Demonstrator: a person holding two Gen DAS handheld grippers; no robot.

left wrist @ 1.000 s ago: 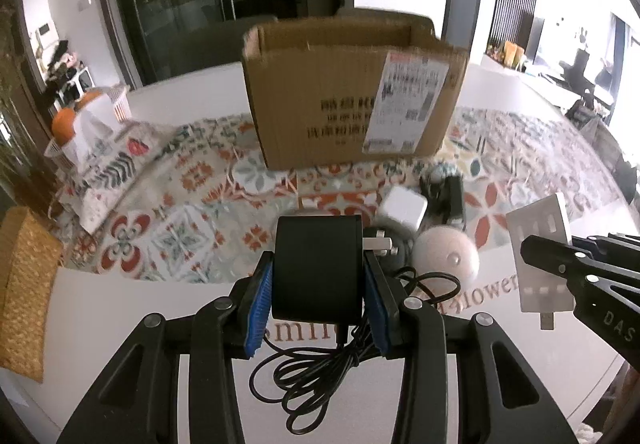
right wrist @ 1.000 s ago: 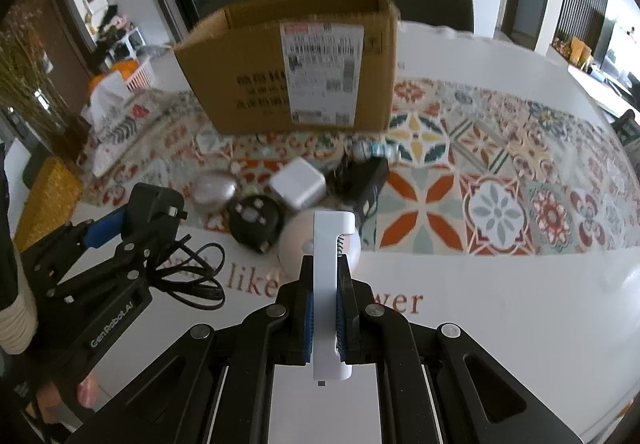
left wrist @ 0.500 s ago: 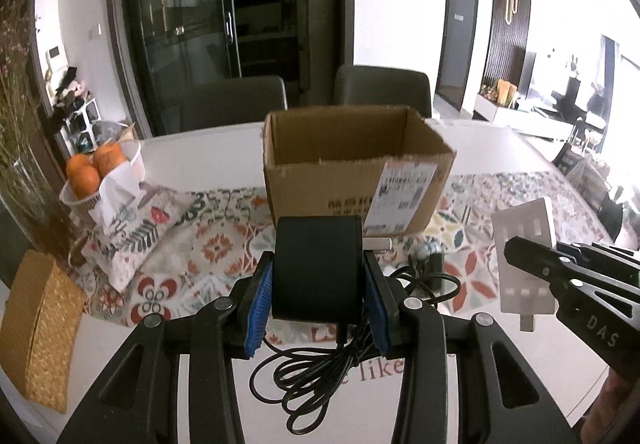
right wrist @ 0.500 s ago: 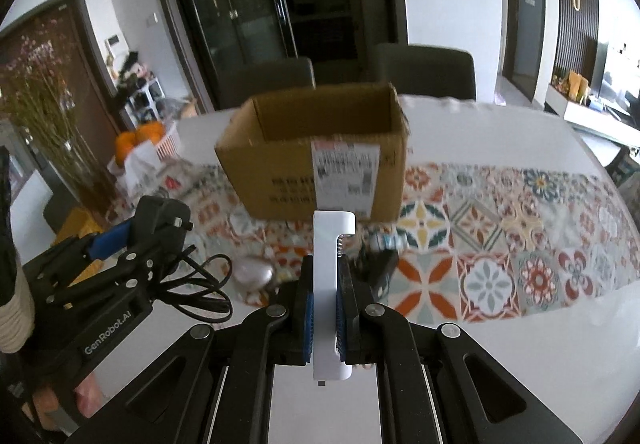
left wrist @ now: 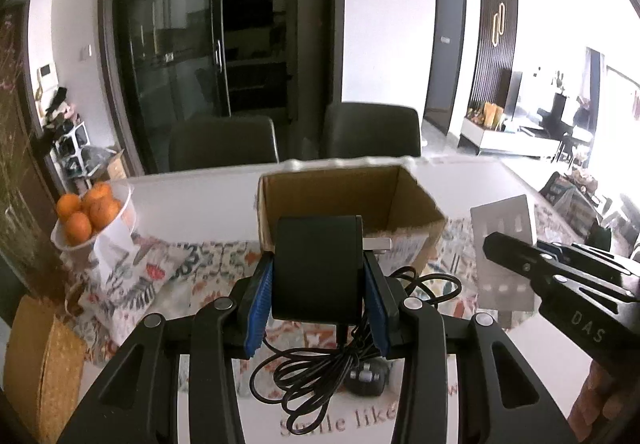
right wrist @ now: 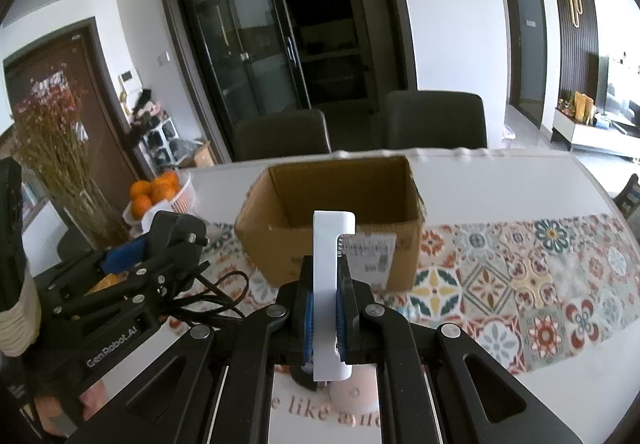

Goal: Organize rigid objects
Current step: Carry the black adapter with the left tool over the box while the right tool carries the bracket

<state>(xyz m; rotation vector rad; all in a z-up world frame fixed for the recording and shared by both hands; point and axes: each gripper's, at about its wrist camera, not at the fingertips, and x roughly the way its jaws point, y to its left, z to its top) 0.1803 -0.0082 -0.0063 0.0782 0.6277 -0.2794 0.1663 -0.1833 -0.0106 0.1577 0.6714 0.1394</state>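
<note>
Item 1. Left claw (left wrist: 318, 308): closed on a black power adapter (left wrist: 318, 268), blue pads pressing its two flat sides. The adapter is held in the air, short of the box. A metal prong shows at its right side. Its black cable (left wrist: 320, 376) hangs in loose coils below the claw.

Item 2. Right claw (right wrist: 323, 318): closed on a white power strip (right wrist: 330, 284), gripped edge-on by the lower part, most of its length standing upright above the pads. Also held in the air, in front of the box.

Item 3. Cardboard box (right wrist: 332, 228): open at the top, standing on the patterned runner (right wrist: 520, 292) on the white desk (right wrist: 480, 171). No contents visible from here; the floor of the box is hidden by its near wall.

Item 4. Left on the desk below the claws: a dark plug (left wrist: 366, 380) and a pale round object (right wrist: 354, 392), both partly hidden.

Item 5. Bystanders: bowl of oranges (left wrist: 86, 211), dried flowers (right wrist: 60, 155).

Risks, as judged:
- The dangling cable may catch the box's near rim or drag over the objects below.
- The strip, pinched low, may pivot or slip in the pads.
- The two claws sit close together; entering the box at once may knock them.
</note>
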